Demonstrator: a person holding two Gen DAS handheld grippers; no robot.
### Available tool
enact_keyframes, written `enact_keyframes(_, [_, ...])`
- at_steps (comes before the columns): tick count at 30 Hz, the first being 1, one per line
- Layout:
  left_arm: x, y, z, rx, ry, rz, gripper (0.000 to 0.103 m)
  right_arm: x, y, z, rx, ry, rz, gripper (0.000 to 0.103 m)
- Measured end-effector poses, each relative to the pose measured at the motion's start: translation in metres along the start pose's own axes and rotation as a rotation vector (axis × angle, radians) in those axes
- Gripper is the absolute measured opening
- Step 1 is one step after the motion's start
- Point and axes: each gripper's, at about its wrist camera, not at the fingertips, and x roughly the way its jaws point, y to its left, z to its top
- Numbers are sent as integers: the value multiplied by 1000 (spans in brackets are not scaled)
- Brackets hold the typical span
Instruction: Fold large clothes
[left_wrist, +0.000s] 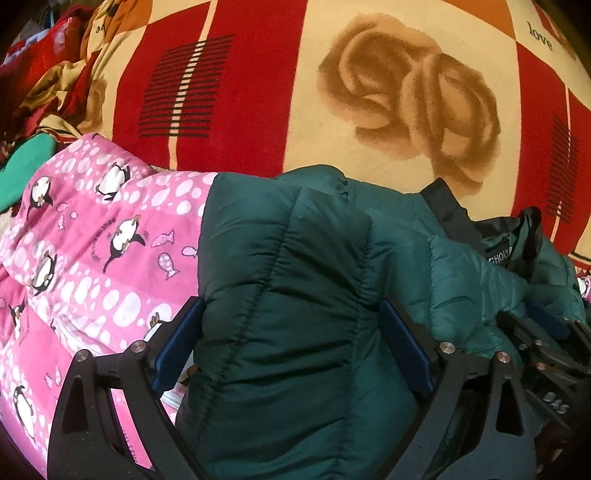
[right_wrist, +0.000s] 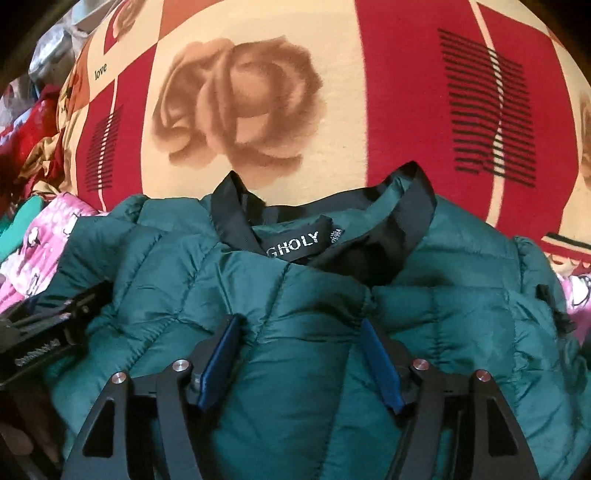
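Observation:
A dark green quilted puffer jacket (left_wrist: 280, 266) lies on a bed, partly over a pink penguin-print quilt (left_wrist: 92, 236). My left gripper (left_wrist: 291, 306) is shut on a thick fold of the jacket, its blue pads pressed against both sides. In the right wrist view the jacket (right_wrist: 461, 332) shows its black collar and a label (right_wrist: 295, 242). My right gripper (right_wrist: 299, 325) is shut on a bunched fold of the jacket below the collar. The right gripper also shows at the right edge of the left wrist view (left_wrist: 546, 332), and the left gripper's body shows at the left of the right wrist view (right_wrist: 44, 328).
A red and cream blanket (left_wrist: 258, 74) with a large rose print covers the bed beyond the jacket. Crumpled red and gold fabric (left_wrist: 55, 74) is piled at the far left. A teal cloth (left_wrist: 26, 166) lies beside the pink quilt.

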Motion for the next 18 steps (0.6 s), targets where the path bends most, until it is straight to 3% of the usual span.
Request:
enact_keyframes(7, [-1, 4, -1, -23, -3, -13, 95, -46, -3, -22, -16, -12, 30, 65])
enact_keyframes(13, [-4, 3, -2, -15, -18, -3, 95, -33, -8, -44, -19, 15, 21, 70])
enact_keyframes(18, [-24, -3, -10, 11, -27, 5, 95, -38, -10, -43, -14, 21, 44, 70])
